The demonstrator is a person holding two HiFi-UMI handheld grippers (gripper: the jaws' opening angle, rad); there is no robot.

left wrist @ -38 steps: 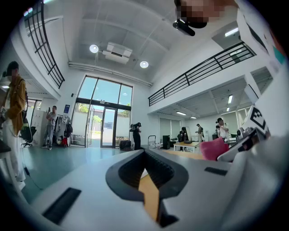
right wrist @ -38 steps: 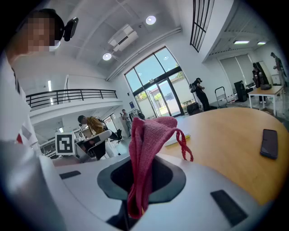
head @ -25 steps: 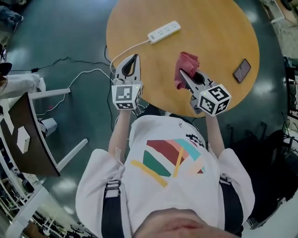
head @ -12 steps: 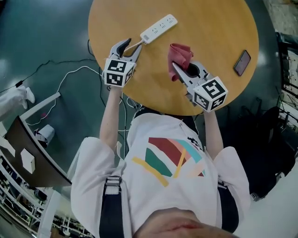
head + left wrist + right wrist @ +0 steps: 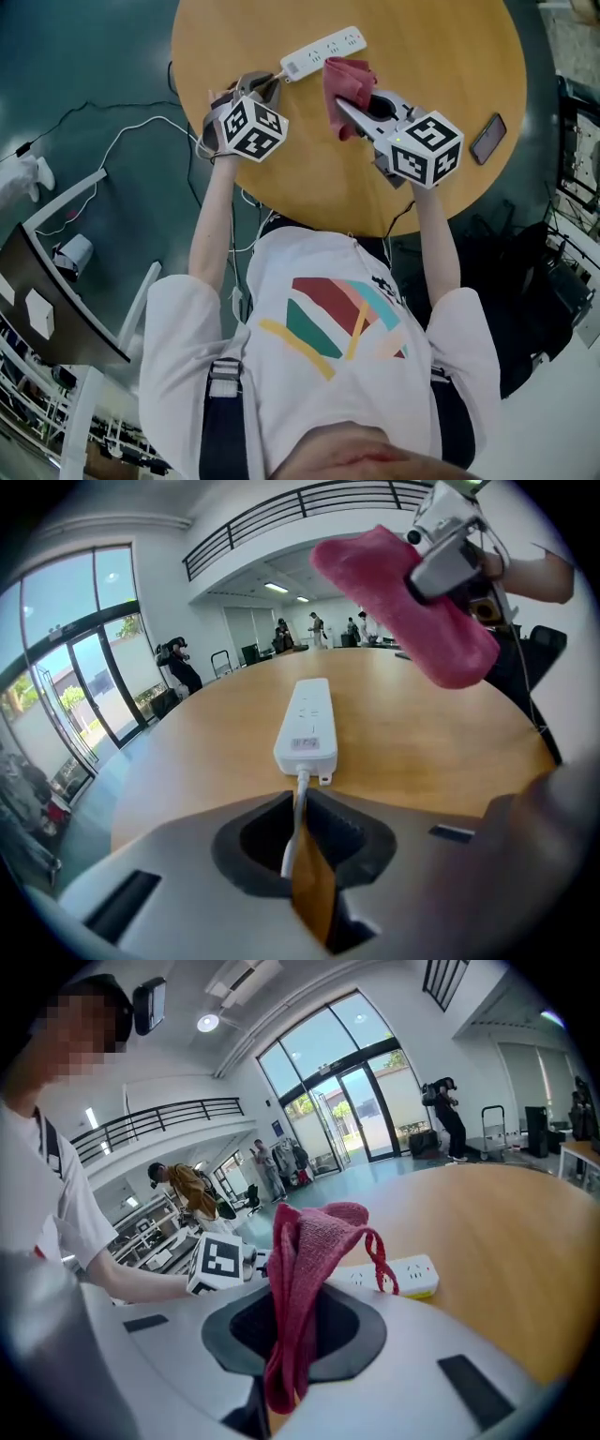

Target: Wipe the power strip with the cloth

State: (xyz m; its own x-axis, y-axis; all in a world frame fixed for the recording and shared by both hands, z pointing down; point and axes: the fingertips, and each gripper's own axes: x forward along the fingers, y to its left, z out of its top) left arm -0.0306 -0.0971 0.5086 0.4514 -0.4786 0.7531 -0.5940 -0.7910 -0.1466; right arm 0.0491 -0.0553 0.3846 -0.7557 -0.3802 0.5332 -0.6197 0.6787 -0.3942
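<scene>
Wiping: judged not begun; every stroke is left to do.
Left gripper (image 5: 261,86): at 8 o'clock on the round wooden table (image 5: 450,75), taking the person's seat as 6. Its jaws are closing on the thin white cable (image 5: 298,808), which runs between the pads and looks pinched just behind the plug end. The anchoring step seems about done.
Right gripper (image 5: 352,101): just toward 6 o'clock from the table's middle. Its jaws are clamped on the crumpled dark-pink terry cloth (image 5: 345,80), so the pick-up is done.
Cloth: bunched and hanging from those jaws, lifted off the tabletop. It is close by the strip, at the strip's 5 o'clock, with no contact showing.
Power strip: the long white plastic power strip (image 5: 323,53) lies flat near the table's middle with its sockets up. Its ends point to 8 and 2 o'clock, the cable end toward the left gripper.
Remaining: lower the cloth onto the strip and rub along its length while the cable is held.
Count, near to far: grippers two; cable one; cloth one; power strip one; table one; flat dark phone (image 5: 489,139) one, near the rim at 4 o'clock.
</scene>
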